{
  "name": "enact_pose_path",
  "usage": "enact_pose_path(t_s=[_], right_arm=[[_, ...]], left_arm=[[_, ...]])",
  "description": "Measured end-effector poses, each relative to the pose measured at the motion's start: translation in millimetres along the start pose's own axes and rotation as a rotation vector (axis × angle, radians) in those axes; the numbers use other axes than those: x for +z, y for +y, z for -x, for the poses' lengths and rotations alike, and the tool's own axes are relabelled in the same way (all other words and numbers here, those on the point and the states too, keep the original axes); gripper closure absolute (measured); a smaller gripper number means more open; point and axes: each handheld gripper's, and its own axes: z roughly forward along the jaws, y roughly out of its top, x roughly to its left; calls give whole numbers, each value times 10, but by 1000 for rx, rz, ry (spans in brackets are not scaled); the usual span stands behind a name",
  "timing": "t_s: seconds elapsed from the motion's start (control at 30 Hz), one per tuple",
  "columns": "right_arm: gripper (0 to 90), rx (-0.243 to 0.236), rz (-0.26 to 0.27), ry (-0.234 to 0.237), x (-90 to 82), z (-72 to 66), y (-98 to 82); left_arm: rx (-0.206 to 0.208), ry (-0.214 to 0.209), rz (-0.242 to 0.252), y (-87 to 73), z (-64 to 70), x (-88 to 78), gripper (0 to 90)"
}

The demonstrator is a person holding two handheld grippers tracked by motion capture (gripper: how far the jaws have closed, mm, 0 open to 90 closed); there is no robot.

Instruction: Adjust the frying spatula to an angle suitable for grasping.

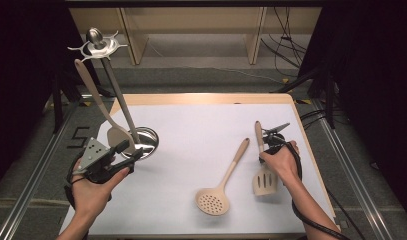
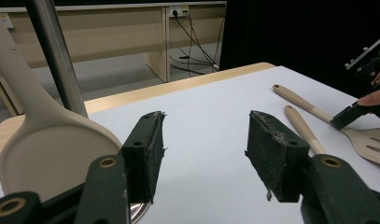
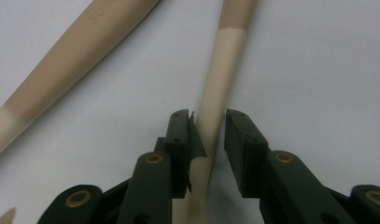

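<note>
Right tongs (image 3: 210, 135) straddle the handle of the slotted spatula (image 1: 264, 181), jaws narrowed on both sides of the shaft. Left jaw pad touches it, a thin gap shows at the right jaw, so not fully pinched yet. Spatula lies flat on the table (image 1: 191, 125) near the right edge, blade toward the near edge, handle pointing to the far edge. In the high view the right tongs (image 1: 272, 142) sit over mid handle, hand wrapped behind.

Left tongs (image 2: 204, 149) spread wide, holding nothing, hovering just beside the base of the utensil stand (image 1: 143, 141) near the left edge. In the high view the left tongs (image 1: 125, 152) aim at that base. 1 solid spoon (image 1: 116, 134) already hangs on the stand, bowl down by the base; top hook ring (image 1: 97, 46) has free hooks.

Skimmer spoon (image 1: 214, 200) lies flat between the 2 hands, near the near edge, handle angled to the far right, just beside the spatula handle, apart from it.

Step, judged: grasp phase on the spatula, 2nd of 3 utensils to hang. Next move calls for closing fully on the shaft, lifting clear without dragging the skimmer, then carrying it across to the stand and catching a free hook. Handle-end hole cannot be made out.
</note>
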Motion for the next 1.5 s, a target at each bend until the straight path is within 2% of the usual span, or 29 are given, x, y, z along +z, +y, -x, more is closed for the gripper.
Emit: enact_pose_path(t_s=[0.03,0.2,0.23,0.33,0.37,0.4,0.5,0.6,0.63,0.77,0.8,0.83,0.87,0.9,0.93,0.97,1.0,1.03,1.07,1.1,1.13,1.2,1.23,1.3,1.33,1.37,1.4,1.43,1.5], right_arm=[[733,24,-10,-7,4,-20,15],[745,56,-24,-4,7,0,39],[754,89,-33,7,11,4,50],[766,83,-46,-3,10,16,62],[773,103,-46,21,6,12,67],[779,99,-55,9,9,12,73],[783,113,-62,17,8,16,84],[785,99,-58,20,18,43,85],[786,124,-67,32,14,52,91],[787,152,-65,40,6,55,81],[787,147,-51,38,10,73,70],[787,157,-34,63,-3,90,41],[787,157,-34,63,-3,90,41],[788,75,22,66,30,157,23],[788,83,28,85,30,180,-6],[788,189,-7,110,-13,106,-14],[788,142,-4,118,-28,142,-38],[788,205,-1,130,-41,86,-58],[788,121,23,129,-59,151,-89],[788,117,38,147,-84,150,-108],[788,60,86,160,-123,185,-155],[788,78,100,173,-153,173,-161],[787,72,113,197,-200,169,-184],[787,50,144,203,-253,159,-216],[787,14,170,216,-274,165,-239],[787,-13,197,203,-281,171,-254],[787,-34,251,237,-266,175,-270],[787,-20,224,216,-311,155,-283],[787,-75,268,215,-379,120,-344]], left_arm=[[1,0,1,-1,0,-1,452],[3,1,0,1,1,-5,451],[0,-1,1,-2,1,-1,451],[1,-1,0,-1,3,-2,451],[1,0,0,0,3,-3,451],[1,0,1,1,2,-4,451],[2,0,1,2,0,-3,451],[1,1,0,-2,0,1,451],[1,1,-3,-7,0,4,451],[3,-1,-6,-11,1,5,451],[3,-2,-7,-11,2,5,451],[3,0,-7,-12,2,5,450],[4,-1,-9,-13,0,7,450],[1,0,-10,-15,-1,9,450],[2,0,-8,-17,-4,13,450],[3,-1,-9,-17,-6,13,450],[1,1,-8,-18,-5,13,450],[3,2,-8,-18,-6,11,450],[3,4,-8,-18,-6,11,450],[2,4,-8,-18,-6,11,450],[3,4,-9,-19,-4,11,450],[5,3,-11,-19,-3,14,450],[4,3,-11,-21,-1,17,450],[3,0,-10,-27,1,27,450],[1,1,-12,-28,4,27,450],[1,0,-12,-30,5,29,450],[2,0,-13,-30,6,30,450],[1,0,-12,-29,7,32,450],[2,-1,-12,-27,8,34,450]])
